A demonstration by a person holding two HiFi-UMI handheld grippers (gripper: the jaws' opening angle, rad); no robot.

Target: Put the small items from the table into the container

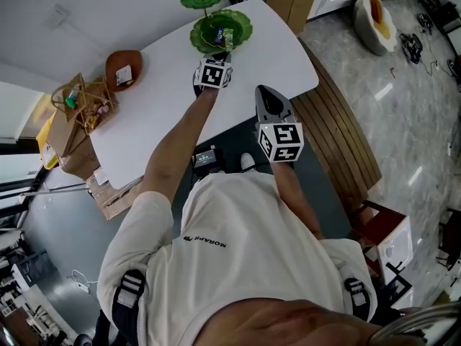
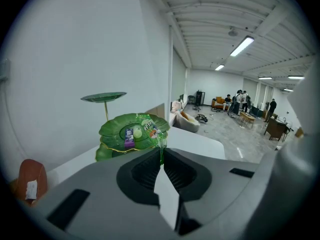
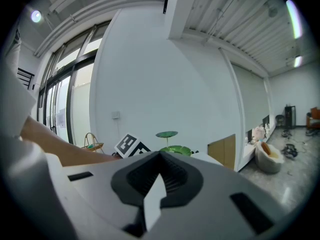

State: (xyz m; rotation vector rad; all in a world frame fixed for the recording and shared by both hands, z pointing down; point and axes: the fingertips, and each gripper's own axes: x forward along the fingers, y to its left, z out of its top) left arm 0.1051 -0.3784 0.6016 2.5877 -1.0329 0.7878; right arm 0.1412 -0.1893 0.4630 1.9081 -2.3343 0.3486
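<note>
Risk: left gripper (image 2: pixel 161 156) is clenched on only the thin tail of the packet (image 2: pixel 150 129), at the dish's (image 2: pixel 114 133) near rim. Slip or early release drops it on the table (image 1: pixel 166 114). Right gripper (image 3: pixel 159 171) is clenched, empty.
</note>
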